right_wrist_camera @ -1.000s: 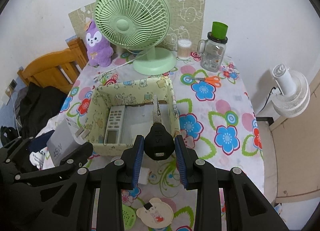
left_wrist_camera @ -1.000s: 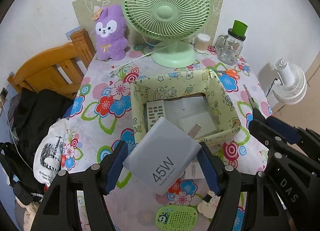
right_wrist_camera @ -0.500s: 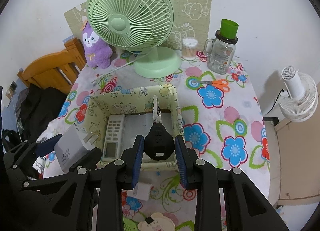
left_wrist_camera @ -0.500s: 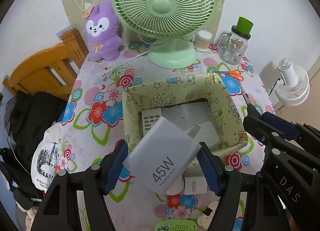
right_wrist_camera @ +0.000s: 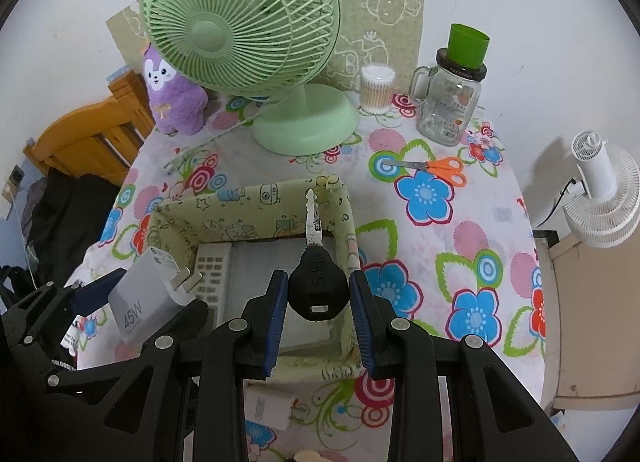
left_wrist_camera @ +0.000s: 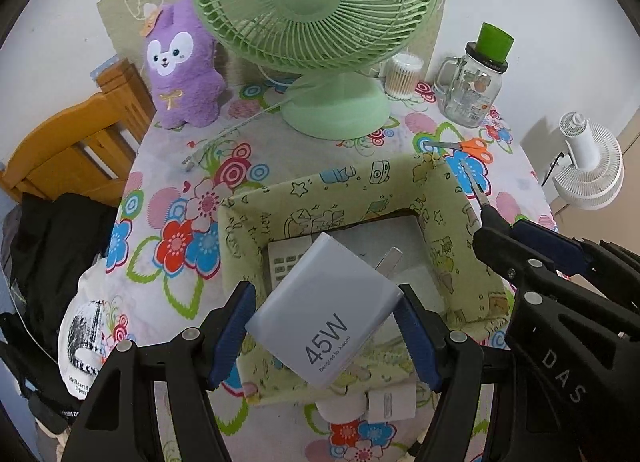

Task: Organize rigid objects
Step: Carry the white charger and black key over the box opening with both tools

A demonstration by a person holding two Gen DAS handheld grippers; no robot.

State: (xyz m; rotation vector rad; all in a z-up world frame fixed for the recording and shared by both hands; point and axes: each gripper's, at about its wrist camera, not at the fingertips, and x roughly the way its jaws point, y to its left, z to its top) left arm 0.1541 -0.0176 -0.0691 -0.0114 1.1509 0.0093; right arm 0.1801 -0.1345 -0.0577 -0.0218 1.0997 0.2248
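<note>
Hand-held gripper on the left [left_wrist_camera: 326, 336] is pinching the 45W charger [left_wrist_camera: 325, 318] across its flat sides, prongs pointing away toward the box, and the right hand-held gripper [right_wrist_camera: 318, 298] has its pads pressed onto the black head of a key [right_wrist_camera: 316, 282], blade sticking forward.

What's changed over the last second: both hands have drifted forward and a bit lower, so the green fabric box [left_wrist_camera: 256, 238] that sat ahead of the charger a second ago is now right underneath it. In the left view the charger hangs over the box's near half, with the white remote [left_wrist_camera: 286, 262] already lying inside along the left wall. In the right view the key's blade lines up over the box's far right corner, with the head above the open interior.

So my read is we're at the end of the carry and close to a drop-off for both items. Neither is inside yet, both are clearly above the rim and held.

Outside the box, a small white adapter [left_wrist_camera: 390, 402] sits on the floral bench [right_wrist_camera: 460, 246] just beside the near wall, probably next in line. Orange scissors [right_wrist_camera: 440, 168] lie farther back, then the green fan [right_wrist_camera: 248, 38], glass jar [right_wrist_camera: 450, 102] and purple plush [left_wrist_camera: 180, 66] along the wall.
</note>
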